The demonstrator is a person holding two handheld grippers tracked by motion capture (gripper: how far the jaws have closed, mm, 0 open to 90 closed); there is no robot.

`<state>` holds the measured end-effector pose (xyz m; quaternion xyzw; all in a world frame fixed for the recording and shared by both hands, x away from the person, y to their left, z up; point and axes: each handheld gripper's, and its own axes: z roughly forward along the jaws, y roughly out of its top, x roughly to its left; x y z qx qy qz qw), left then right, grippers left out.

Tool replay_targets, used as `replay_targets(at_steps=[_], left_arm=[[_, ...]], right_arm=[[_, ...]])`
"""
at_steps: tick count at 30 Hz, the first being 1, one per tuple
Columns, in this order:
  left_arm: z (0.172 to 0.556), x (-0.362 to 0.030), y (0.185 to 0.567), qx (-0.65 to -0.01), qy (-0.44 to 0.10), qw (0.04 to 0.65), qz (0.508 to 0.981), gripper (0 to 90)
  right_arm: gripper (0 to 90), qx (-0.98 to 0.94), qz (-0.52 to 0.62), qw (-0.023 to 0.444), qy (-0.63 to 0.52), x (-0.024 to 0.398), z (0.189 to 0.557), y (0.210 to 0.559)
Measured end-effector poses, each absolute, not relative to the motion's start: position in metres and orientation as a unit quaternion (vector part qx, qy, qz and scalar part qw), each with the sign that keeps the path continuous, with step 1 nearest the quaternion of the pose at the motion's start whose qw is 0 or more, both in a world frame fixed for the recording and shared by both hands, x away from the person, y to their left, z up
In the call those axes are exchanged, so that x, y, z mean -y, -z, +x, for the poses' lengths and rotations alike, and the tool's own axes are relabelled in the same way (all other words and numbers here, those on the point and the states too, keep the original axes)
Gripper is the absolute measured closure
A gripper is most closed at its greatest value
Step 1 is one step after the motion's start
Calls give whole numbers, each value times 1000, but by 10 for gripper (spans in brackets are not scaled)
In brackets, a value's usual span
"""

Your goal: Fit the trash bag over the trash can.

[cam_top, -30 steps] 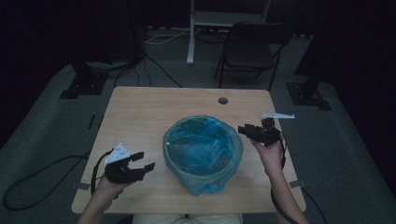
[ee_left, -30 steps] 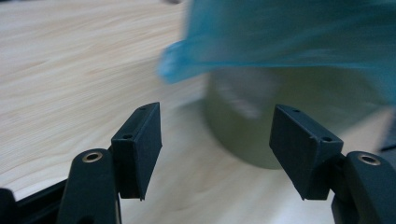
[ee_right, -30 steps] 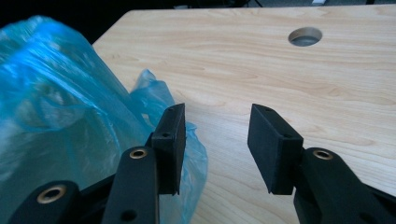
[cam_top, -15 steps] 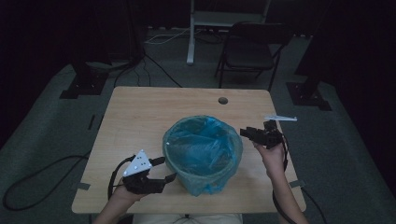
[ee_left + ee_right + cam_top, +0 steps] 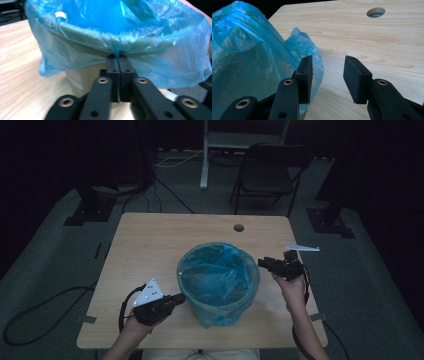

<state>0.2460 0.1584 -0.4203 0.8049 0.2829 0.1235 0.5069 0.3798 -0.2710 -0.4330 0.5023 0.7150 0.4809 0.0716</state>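
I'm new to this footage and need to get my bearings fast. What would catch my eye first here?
The blue bag lining a bin stands out, near the front middle of the wooden table. The left hand-held gripper is shut on the bag's overhanging edge below the rim, on the person's near-left side. The right hand-held gripper is open beside the bag's right side, gripping nothing.

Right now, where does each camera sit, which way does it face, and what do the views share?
High view: above the near side, looking down on the table; forearms and both tools show.
Left gripper view: rides the left tool, facing the bin liner; jaws shut on its hem.
Right gripper view: rides the right tool, jaws open, facing across the tabletop.
Shared: the blue liner.
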Motion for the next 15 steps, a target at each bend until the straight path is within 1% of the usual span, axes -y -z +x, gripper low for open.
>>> replay_targets(at_steps=[7, 11, 15], left_arm=[[253, -157, 440, -289, -111, 465, 829, 900], [260, -159, 456, -301, -102, 434, 843, 900], [265, -161, 468, -309, -90, 424, 846, 900]], right_arm=[[577, -701, 502, 77, -501, 283, 368, 425], [543, -687, 485, 69, -537, 290, 350, 412], [518, -694, 458, 68, -552, 286, 332, 402]])
